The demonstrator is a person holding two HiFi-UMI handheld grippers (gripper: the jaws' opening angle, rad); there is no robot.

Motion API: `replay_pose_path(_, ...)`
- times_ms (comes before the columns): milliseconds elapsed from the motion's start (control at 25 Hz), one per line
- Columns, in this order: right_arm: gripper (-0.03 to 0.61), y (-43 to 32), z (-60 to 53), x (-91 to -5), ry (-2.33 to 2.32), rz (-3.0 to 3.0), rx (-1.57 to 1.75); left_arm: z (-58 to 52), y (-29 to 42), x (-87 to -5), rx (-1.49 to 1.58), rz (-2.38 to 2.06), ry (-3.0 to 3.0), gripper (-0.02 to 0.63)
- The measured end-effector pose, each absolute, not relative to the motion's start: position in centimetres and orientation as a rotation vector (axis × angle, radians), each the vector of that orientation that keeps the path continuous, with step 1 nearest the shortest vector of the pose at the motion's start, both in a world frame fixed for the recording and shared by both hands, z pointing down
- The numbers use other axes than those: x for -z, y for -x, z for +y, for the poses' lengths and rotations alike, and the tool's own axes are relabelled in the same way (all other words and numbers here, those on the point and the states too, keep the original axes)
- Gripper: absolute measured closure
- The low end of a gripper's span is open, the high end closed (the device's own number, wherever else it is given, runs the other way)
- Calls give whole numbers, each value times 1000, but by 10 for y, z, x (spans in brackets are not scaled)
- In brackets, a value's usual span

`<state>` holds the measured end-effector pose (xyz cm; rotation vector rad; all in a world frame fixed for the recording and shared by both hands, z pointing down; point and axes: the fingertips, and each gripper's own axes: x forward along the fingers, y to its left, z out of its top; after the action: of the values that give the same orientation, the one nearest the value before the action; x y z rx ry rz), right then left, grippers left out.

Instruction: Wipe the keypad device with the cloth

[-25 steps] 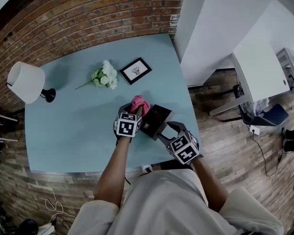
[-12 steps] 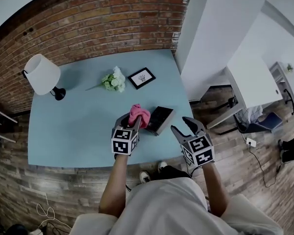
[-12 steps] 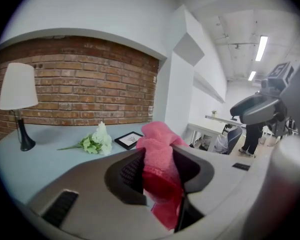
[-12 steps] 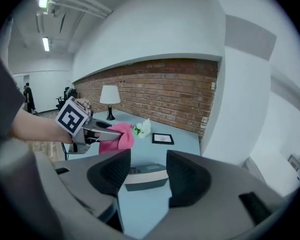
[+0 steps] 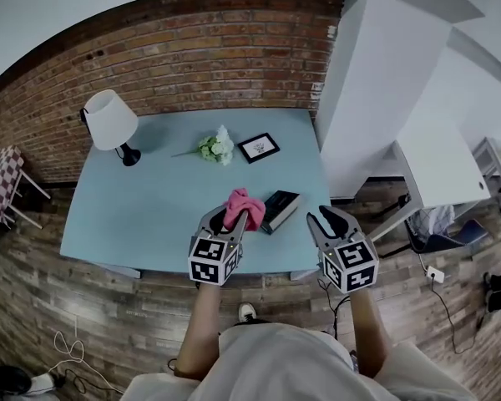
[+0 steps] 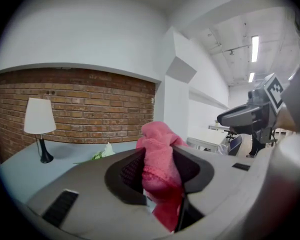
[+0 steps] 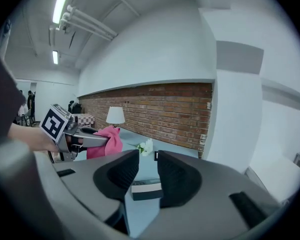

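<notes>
The dark keypad device (image 5: 280,210) lies flat on the blue table (image 5: 150,199) near its front right edge, and shows far beyond the jaws as the device (image 7: 146,189) in the right gripper view. My left gripper (image 5: 231,216) is raised off the table and shut on a bunched pink cloth (image 5: 240,200); the cloth (image 6: 157,169) fills its jaws. My right gripper (image 5: 327,218) hangs to the right of the device, apart from it. Its jaws have just been closing, and a narrow gap remains with nothing between them in the right gripper (image 7: 147,171) view.
At the back of the table stand a white lamp (image 5: 108,119), a small bunch of white flowers (image 5: 215,149) and a black picture frame (image 5: 259,147). A brick wall runs behind, and a white pillar (image 5: 376,98) rises right of the table. A checked side table (image 5: 4,186) stands left.
Both grippers have risen and drawn back from the table. The right gripper has let go of the keypad device and its jaws have narrowed. The left still holds the cloth.
</notes>
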<state>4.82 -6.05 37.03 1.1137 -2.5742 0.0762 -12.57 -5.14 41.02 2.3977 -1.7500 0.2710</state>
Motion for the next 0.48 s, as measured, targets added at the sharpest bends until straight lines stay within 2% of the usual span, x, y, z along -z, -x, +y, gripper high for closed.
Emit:
replay_pose_path(320,564,-109,-4,-332,-1100,-2697,-70,27,68,-375,-218,-1864,-2396,443)
replay_pose_path(480,568,-134,23,-322,-1065,-2722,-17,65,37,-376,-235,-1887,-2391,443)
